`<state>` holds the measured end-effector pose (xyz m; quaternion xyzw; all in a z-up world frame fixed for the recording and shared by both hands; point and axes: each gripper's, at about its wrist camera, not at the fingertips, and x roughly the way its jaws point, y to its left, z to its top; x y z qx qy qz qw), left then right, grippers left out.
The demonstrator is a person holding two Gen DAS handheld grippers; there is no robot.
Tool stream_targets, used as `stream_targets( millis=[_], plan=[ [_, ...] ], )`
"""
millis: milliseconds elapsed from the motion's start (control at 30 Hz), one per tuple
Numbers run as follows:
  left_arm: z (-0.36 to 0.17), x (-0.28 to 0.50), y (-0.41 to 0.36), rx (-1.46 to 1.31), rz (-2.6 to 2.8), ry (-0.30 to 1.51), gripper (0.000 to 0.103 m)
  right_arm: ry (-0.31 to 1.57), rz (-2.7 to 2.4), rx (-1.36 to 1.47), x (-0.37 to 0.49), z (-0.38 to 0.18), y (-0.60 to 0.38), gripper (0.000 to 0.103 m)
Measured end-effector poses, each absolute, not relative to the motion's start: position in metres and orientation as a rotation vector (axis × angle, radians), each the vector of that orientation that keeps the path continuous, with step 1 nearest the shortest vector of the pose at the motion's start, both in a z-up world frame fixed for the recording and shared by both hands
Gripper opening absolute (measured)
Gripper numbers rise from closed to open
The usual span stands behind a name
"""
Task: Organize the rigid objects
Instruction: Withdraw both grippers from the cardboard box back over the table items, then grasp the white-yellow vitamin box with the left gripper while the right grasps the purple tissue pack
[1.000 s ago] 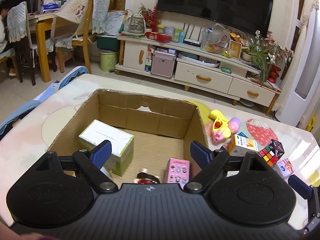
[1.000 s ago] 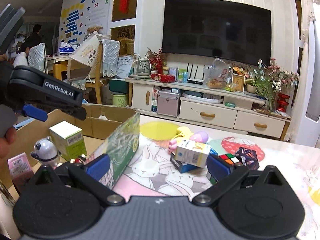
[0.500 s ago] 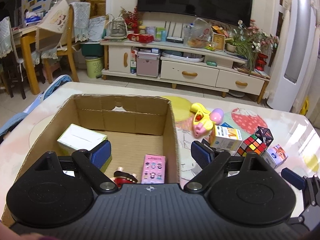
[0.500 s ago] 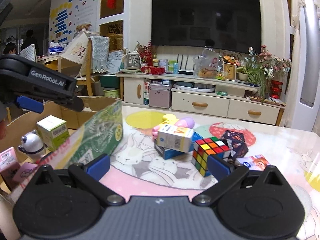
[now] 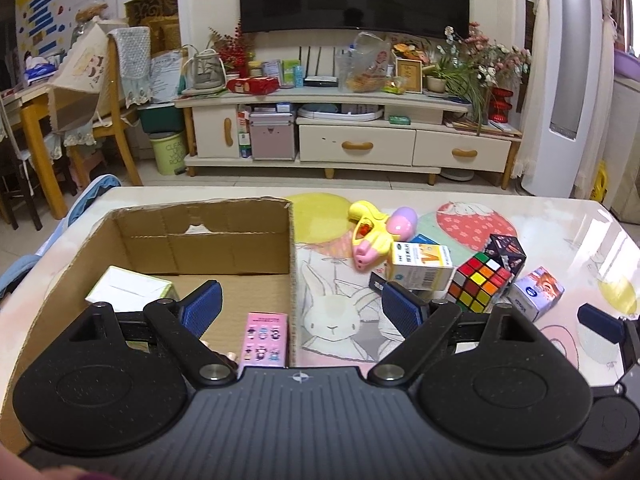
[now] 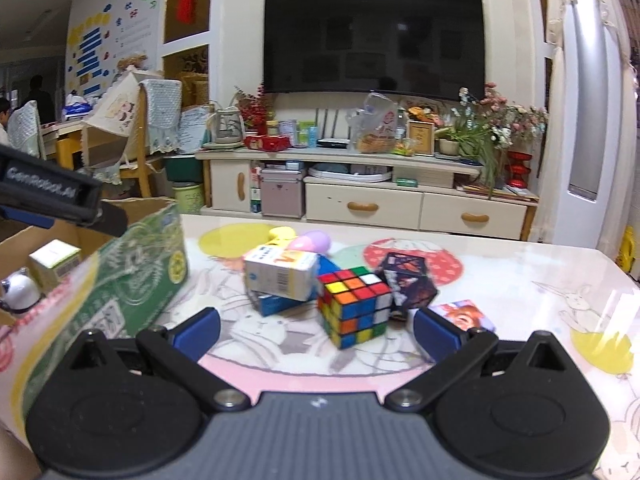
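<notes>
Overhead, both hand-held grippers, left (image 5: pixel 301 307) & right (image 6: pixel 316 334), wide open above bunny-print table (image 6: pixel 520 280), TV (image 6: pixel 374 36) behind.

We see a cardboard box (image 5: pixel 200 240) on the table (image 5: pixel 560 220) at nine o'clock, a small carton (image 5: pixel 266 338) inside; at three o'clock, a puzzle cube (image 5: pixel 478 284) sits beside a medicine box (image 5: pixel 422 266), a toy (image 5: pixel 368 236) behind at twelve.

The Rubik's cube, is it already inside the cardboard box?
No, the Rubik's cube stands on the table mat, outside the cardboard box and to its right, beside the other loose small boxes.
</notes>
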<state>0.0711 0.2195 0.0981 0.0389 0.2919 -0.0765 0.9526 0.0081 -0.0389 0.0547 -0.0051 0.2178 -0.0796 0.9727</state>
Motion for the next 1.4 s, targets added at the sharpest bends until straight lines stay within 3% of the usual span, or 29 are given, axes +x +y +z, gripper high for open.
stream_targets(
  millis=[667, 1400],
  plan=[
    [0.085, 0.078, 0.198, 0.113, -0.294, 0.599, 0.103, 0.514, -0.268, 0.017, 0.025, 0.034, -0.106, 0.102],
    [0.038, 0.147, 0.126, 0.169, -0.312, 0.599, 0.103, 0.622, -0.225, 0.067, 0.073, 0.005, -0.166, 0.102]
  ],
)
